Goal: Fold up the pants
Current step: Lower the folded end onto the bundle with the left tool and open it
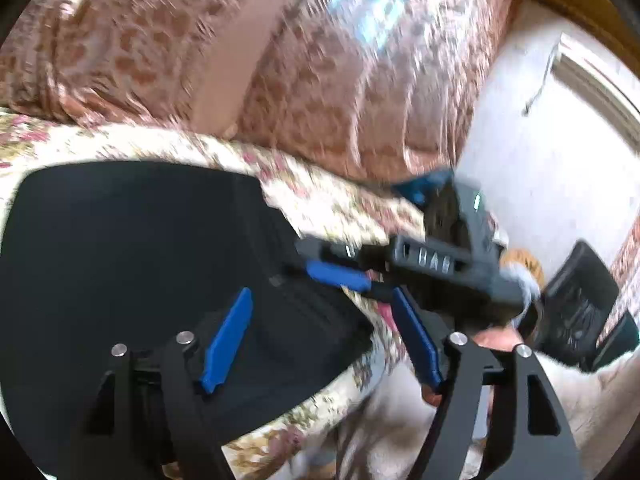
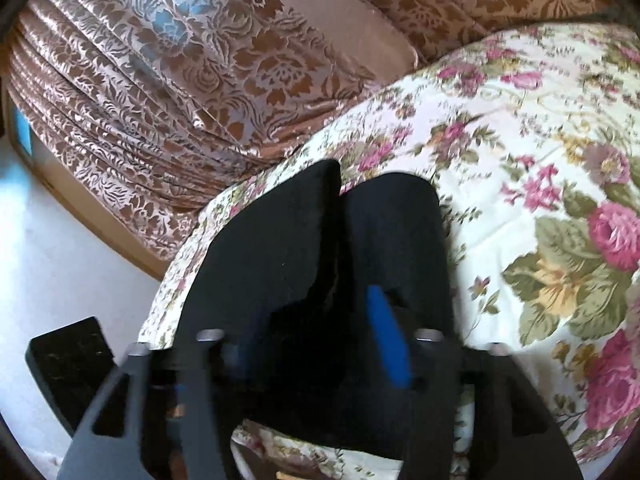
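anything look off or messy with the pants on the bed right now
Nothing stands out. The black pants lie flat on the floral bedspread, the two legs side by side with a narrow gap between them. Both the left claw and the right claw stand open over the cloth.

Item: black pants (image 1: 132,248), plain dark fabric, no pattern or marking discernible. Condition: folded into a flat, compact bundle with rounded corners. Position: lying flat on the floral bedspread (image 2: 500,128), near its edge. In the right wrist view the pants (image 2: 288,248) show two parallel lobes side by side, separated by a narrow lengthwise crease, the leg ends pointing away from the camera. Surface smooth; finer detail lost in shadow.
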`<state>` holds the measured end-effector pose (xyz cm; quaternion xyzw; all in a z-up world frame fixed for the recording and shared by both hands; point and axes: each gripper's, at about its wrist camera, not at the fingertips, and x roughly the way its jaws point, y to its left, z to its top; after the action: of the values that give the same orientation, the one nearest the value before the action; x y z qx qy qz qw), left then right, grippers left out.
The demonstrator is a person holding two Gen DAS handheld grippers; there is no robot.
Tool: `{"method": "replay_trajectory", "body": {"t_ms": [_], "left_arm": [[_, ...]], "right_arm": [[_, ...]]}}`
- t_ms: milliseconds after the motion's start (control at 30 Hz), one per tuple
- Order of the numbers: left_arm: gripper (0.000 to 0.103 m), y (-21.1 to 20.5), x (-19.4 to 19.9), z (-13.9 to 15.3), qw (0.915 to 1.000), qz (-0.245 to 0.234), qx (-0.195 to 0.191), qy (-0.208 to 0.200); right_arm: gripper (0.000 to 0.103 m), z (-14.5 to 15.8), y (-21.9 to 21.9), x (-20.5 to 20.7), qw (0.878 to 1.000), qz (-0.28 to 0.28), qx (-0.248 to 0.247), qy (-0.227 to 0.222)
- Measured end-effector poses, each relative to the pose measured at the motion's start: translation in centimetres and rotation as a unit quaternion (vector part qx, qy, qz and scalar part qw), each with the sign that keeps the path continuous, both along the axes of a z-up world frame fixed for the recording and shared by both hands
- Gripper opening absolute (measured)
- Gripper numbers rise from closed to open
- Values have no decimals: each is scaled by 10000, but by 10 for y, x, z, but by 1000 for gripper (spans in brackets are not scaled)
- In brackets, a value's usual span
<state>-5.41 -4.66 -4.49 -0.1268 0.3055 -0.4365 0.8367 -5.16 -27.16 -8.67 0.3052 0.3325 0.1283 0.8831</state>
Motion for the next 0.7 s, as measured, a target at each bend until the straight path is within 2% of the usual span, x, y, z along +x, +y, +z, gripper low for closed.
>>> {"method": "replay_trajectory", "body": {"t_ms": [100, 200, 300, 400, 500, 567, 633, 700], "left_arm": [[73, 31, 10, 7, 9982, 556, -202, -25], [73, 70, 23, 7, 9917, 1240, -341, 76], [73, 108, 38, -4, 9793, 1997, -184, 286], [72, 127, 51, -21, 9714, 2302, 34, 588], [72, 134, 61, -40, 9663, 2411, 337, 839], [73, 131, 62, -52, 9671, 2334, 385, 941], [73, 131, 59, -58, 9677, 2301, 310, 980], [71, 127, 59, -56, 9701, 2192, 249, 1016]], "right_arm": [[58, -2, 3, 2, 10000, 60, 36, 59], [58, -3, 5, 7, 9998, 118, 47, 124], [58, -4, 7, 15, 9995, 186, 140, 233], [58, -7, 11, 24, 9990, 228, 93, 372], [58, -7, 17, 31, 9988, 200, -115, 439], [51, -7, 22, 33, 9986, 187, -242, 433], [26, -9, 29, 34, 9984, 241, -251, 435], [15, -7, 31, 33, 9988, 287, -79, 390]]}}
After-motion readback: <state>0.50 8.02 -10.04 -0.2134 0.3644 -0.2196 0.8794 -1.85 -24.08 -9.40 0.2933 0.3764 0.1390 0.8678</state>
